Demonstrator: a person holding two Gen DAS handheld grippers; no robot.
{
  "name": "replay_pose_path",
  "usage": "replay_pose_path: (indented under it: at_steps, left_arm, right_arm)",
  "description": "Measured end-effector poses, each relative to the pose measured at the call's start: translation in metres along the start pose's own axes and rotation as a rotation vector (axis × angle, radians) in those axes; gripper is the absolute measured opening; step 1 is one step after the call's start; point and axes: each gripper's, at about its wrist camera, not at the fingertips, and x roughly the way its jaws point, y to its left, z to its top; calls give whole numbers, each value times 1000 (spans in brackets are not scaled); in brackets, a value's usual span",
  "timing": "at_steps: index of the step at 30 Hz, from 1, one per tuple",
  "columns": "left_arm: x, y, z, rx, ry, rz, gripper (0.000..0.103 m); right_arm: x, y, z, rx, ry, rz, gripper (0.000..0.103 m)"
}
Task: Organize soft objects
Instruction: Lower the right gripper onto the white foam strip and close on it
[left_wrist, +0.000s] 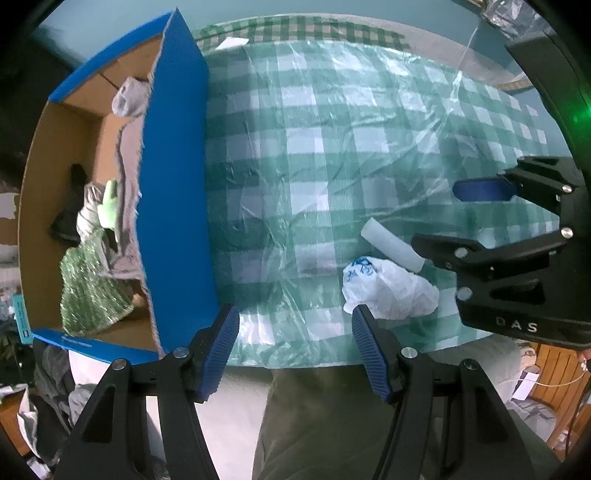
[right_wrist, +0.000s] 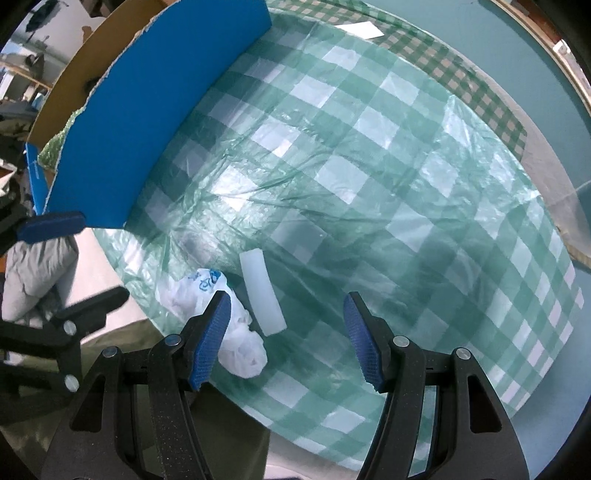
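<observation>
A crumpled white plastic bag (left_wrist: 391, 288) with blue print and a white foam strip (left_wrist: 391, 245) lie near the front edge of the green checked table. Both show in the right wrist view too, the bag (right_wrist: 236, 332) and the strip (right_wrist: 260, 291). My left gripper (left_wrist: 295, 332) is open and empty, just left of the bag at the table's edge. My right gripper (right_wrist: 286, 317) is open and empty, above the strip's near end; it also shows in the left wrist view (left_wrist: 439, 218). A blue cardboard box (left_wrist: 173, 192) on the left holds several soft items.
The table (right_wrist: 406, 206) is covered with wrinkled clear plastic film. Inside the box lie a green glittery cloth (left_wrist: 88, 291), a grey cloth (left_wrist: 129, 96) and a lime-green item (left_wrist: 109, 206). A white paper (right_wrist: 360, 29) lies at the far edge. My trousers (left_wrist: 332, 424) are below the table's edge.
</observation>
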Motion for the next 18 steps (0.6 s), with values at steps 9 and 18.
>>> replay_pose_path:
  at_steps: [9,18]
  left_arm:
    - [16,-4,-9,-9,38,-2,65]
    - [29,-2,-16,-44,66,-14,65]
  right_arm:
    - [27,5,3,-32,37,-9,64]
    - [44,13,8,-35,59,-11,64]
